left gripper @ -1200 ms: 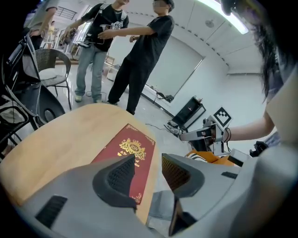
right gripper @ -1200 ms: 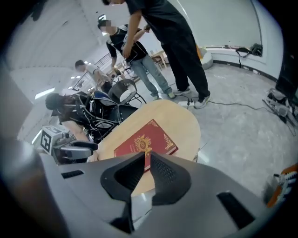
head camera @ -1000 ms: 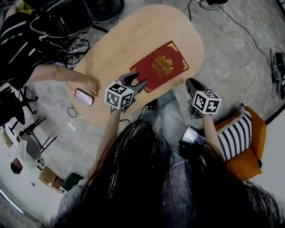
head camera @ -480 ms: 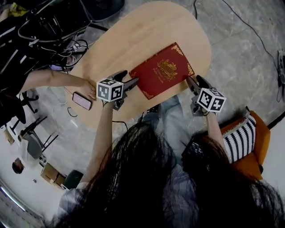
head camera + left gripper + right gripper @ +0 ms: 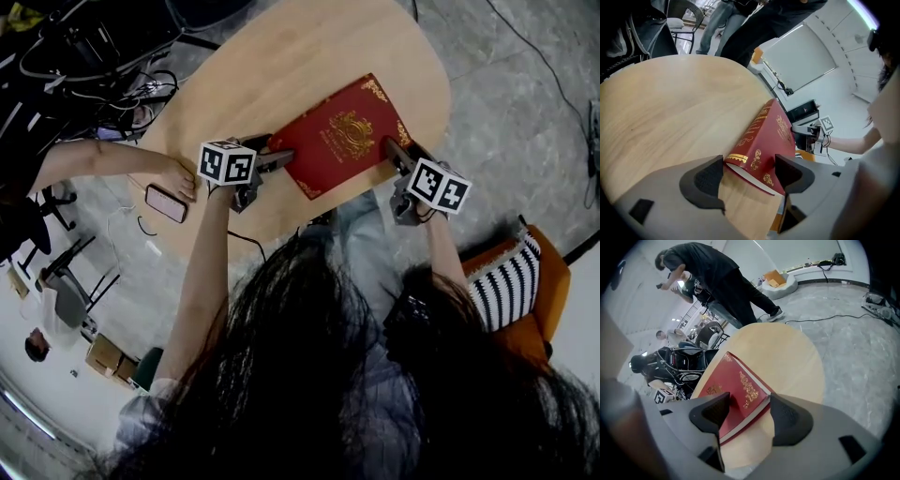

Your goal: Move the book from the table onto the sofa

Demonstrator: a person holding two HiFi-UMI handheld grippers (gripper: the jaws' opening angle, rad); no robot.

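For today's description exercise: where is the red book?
Head view, upper centre: the red book lies flat on the wooden table, at its lower-right edge.

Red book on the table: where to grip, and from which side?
Its left and right corners, one from each side: the book lies flat and wide, thin edges exposed. Left gripper and right gripper, jaws just opened, straddle them.

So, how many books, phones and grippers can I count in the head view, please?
Book: 1
Phone: 1
Grippers: 2, the left gripper and the right gripper
Total: 4
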